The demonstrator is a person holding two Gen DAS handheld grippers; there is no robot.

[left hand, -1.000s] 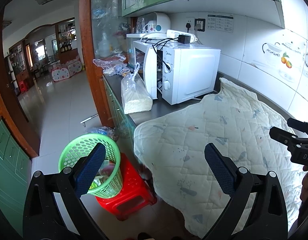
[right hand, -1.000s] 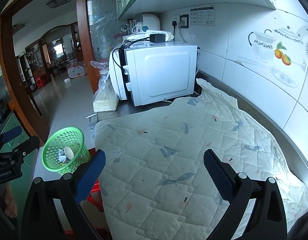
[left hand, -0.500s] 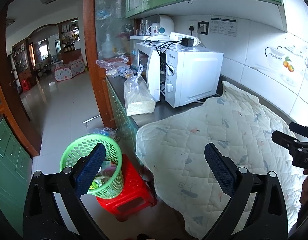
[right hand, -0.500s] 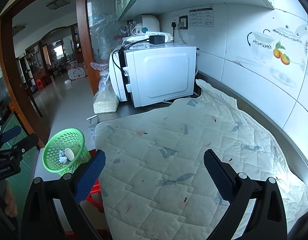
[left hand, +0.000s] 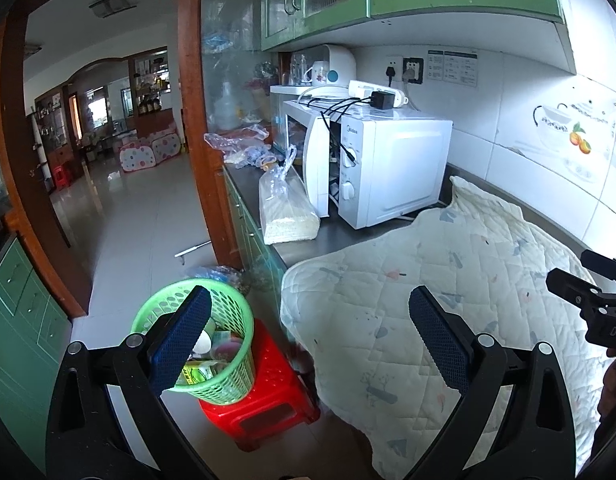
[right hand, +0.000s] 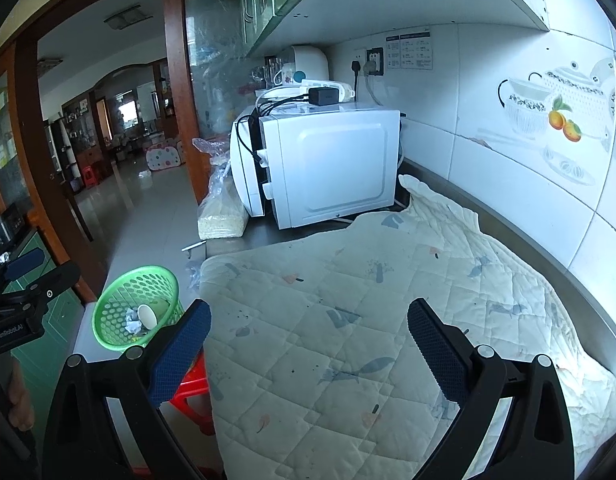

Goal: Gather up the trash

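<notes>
Green basket (left hand: 212,344) sits on the red stool (left hand: 268,396) beside the desk (left hand: 348,236), trash inside for easy dropping; left claw (left hand: 308,340) and right claw (right hand: 308,344) hover released, empty, above the quilt (right hand: 368,320).

I see a bright green mesh basket (left hand: 212,344) on a red plastic stool (left hand: 268,396). The quilted cloth (right hand: 388,320) on the table is cream with small grey and orange prints. The microwave (right hand: 328,168) is white; my tool pads (right hand: 180,354) are blue.
</notes>
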